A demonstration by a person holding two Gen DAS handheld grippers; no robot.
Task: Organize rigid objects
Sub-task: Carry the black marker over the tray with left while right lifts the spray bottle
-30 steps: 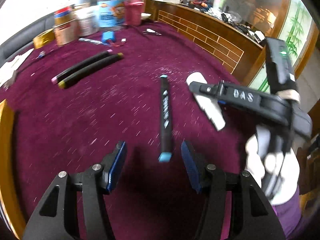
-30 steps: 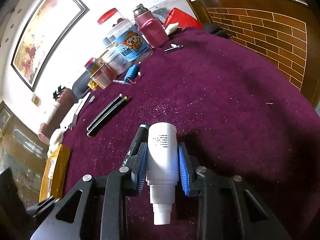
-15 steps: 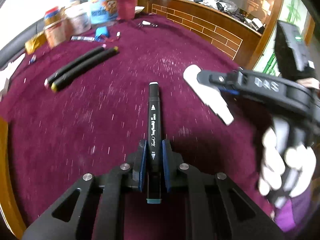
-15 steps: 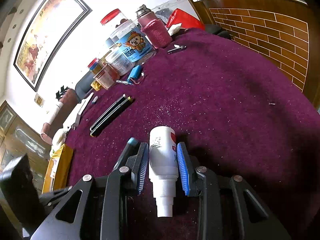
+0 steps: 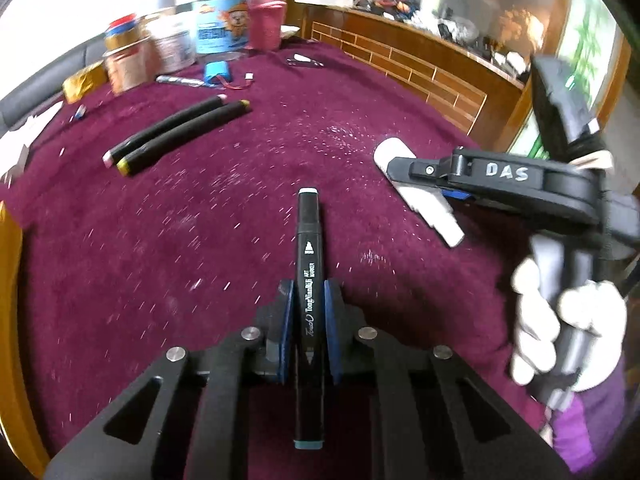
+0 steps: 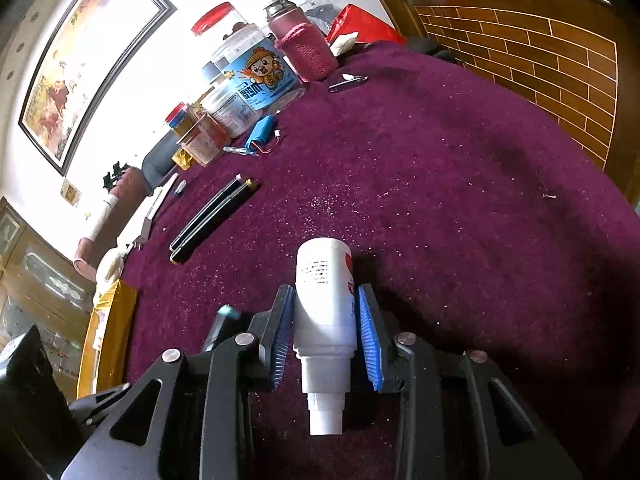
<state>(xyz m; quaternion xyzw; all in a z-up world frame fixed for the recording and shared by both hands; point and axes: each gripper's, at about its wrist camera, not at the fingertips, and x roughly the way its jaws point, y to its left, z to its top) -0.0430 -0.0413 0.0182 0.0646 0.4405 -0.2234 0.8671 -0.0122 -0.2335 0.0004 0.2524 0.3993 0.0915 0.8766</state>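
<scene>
My left gripper (image 5: pixel 307 316) is shut on a black art marker (image 5: pixel 308 272) with teal end caps, held above the maroon cloth. Its tip also shows in the right wrist view (image 6: pixel 228 314). My right gripper (image 6: pixel 325 332) is shut on a small white bottle (image 6: pixel 325 300) with its nozzle toward the camera. In the left wrist view the right gripper (image 5: pixel 416 184) and the white bottle (image 5: pixel 424 204) are at the right. Two more black markers (image 5: pixel 176 136) lie side by side on the cloth at the far left, also seen in the right wrist view (image 6: pixel 212 216).
Jars and tubs (image 6: pixel 252 80), a pink-sleeved flask (image 6: pixel 304 48), a blue battery pack (image 6: pixel 262 130) and a nail clipper (image 6: pixel 348 82) stand at the table's far edge. A wooden counter (image 5: pixel 432 76) borders the right. A yellow box (image 6: pixel 104 340) lies at the left edge.
My left gripper closed on the black marker that lay on the cloth and now holds it lifted. The right gripper keeps the white bottle and has shifted slightly.
</scene>
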